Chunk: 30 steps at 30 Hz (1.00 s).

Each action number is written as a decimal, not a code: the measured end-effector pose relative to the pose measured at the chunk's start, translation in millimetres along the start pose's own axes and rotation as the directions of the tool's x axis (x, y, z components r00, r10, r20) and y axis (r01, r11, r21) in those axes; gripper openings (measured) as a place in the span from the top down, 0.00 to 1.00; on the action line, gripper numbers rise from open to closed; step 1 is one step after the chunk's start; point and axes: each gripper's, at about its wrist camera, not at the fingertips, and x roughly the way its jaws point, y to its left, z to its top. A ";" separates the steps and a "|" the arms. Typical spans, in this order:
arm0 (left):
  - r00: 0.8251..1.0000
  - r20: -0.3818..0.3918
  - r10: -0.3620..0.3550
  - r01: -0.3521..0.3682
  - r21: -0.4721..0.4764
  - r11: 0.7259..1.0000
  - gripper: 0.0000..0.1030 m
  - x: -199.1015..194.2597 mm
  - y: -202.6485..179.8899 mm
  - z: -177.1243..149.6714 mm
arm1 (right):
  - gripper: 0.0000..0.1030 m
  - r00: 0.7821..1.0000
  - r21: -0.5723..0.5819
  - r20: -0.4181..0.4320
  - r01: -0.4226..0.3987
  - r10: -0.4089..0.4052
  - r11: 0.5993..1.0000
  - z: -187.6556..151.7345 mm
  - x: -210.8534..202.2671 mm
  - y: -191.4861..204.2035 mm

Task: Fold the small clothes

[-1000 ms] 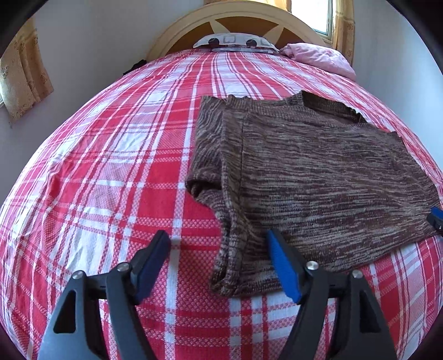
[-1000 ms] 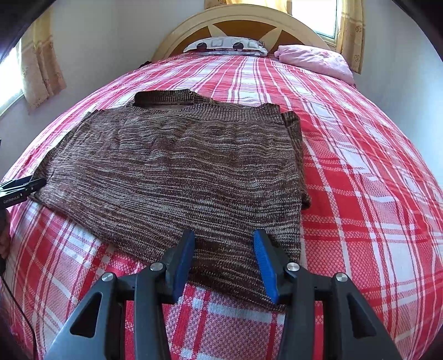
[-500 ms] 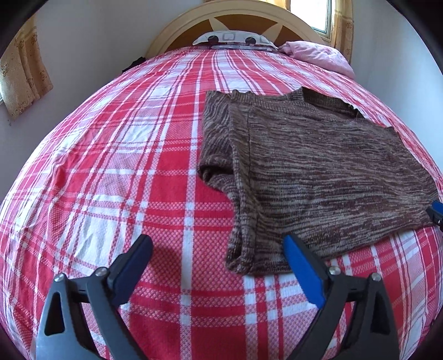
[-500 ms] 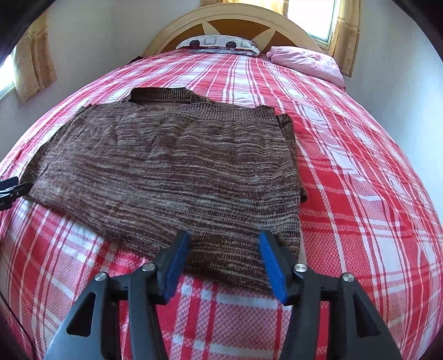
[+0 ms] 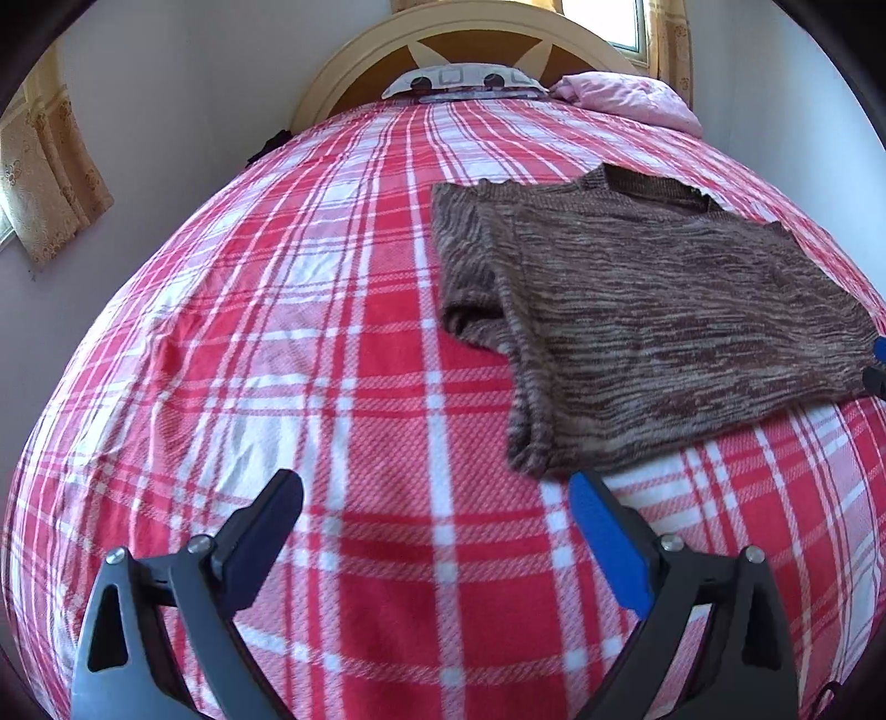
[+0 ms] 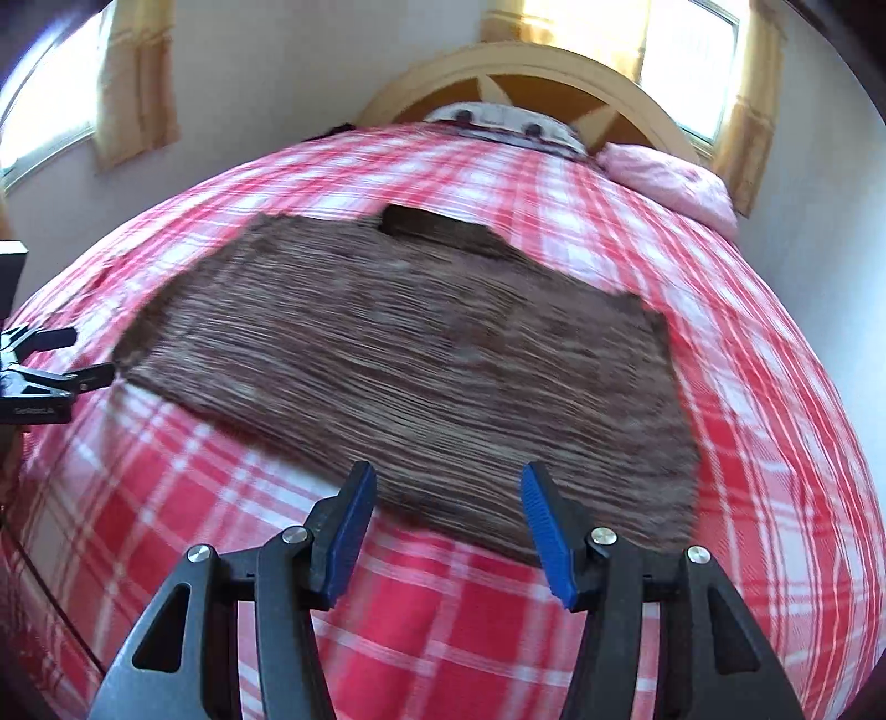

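A brown knitted sweater [image 5: 653, 327] lies flat on the red-and-white checked bedspread [image 5: 310, 343], collar toward the headboard. Its left side is folded in, with a sleeve cuff showing at that edge. My left gripper [image 5: 434, 493] hovers open and wide over bare bedspread, just short of the sweater's near left corner, with nothing between its fingers. The right wrist view is motion-blurred. There the sweater [image 6: 415, 360] fills the middle, and my right gripper [image 6: 447, 482] is open above the near hem, its blue pads [image 6: 545, 531] clear of the cloth. The left gripper [image 6: 55, 360] shows at that view's left edge.
A patterned pillow [image 5: 465, 83] and a pink pillow [image 5: 626, 99] lie against the arched wooden headboard [image 5: 470, 44]. Walls stand close on both sides of the bed, with curtained windows [image 6: 127, 83]. Bedspread stretches wide to the sweater's left.
Both grippers have drawn back from the sweater's near hem. The left jaws have spread much wider and the right ones a little. The right view has shifted and rolled and is now blurred.
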 end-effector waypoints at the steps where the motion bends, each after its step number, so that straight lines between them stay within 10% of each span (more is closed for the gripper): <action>1: 1.000 0.005 0.002 -0.002 -0.007 1.000 0.04 -2.3 5.4 -0.7 | 0.46 1.000 -0.015 0.001 -0.010 0.010 1.000 3.3 1.3 7.8; 19: 1.000 -0.019 0.020 -0.023 -0.208 0.978 0.04 7.8 110.0 -6.2 | 0.46 0.981 -0.427 0.068 -0.136 0.182 0.894 30.1 30.0 214.6; 30: 0.990 0.017 -0.142 0.141 -0.248 0.958 0.04 21.8 116.4 22.8 | 0.49 0.991 -0.468 0.126 0.018 0.046 0.883 38.4 60.1 242.5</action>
